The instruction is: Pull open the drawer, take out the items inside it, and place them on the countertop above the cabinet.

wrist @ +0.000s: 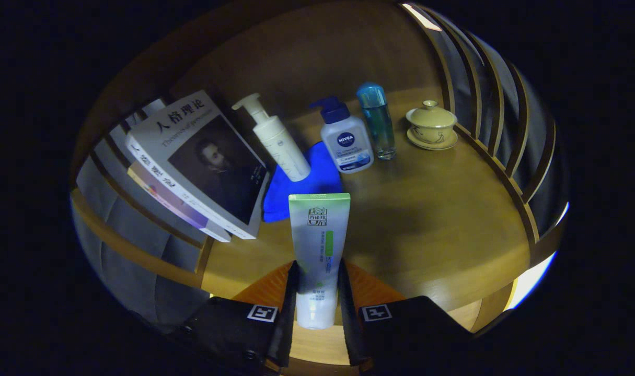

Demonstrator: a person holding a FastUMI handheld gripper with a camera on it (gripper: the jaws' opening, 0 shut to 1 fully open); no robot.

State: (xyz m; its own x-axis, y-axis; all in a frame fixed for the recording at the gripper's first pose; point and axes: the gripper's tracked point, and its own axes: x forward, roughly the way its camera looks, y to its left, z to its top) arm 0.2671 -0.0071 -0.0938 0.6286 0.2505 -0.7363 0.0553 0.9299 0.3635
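Jaws clamp the upright white-and-green tube (319, 250).

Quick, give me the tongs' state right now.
Tongs: shut on the green-and-white tube, both fingers pressing its sides, held over the wooden countertop.

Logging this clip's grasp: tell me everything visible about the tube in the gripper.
The tube is a soft-looking plastic squeeze tube, white with a green crimped end and printed label. The gripper is shut on it, both fingers pressing its lower sides. It stands upright, crimped end up, over the wooden countertop, in front of a blue cloth.
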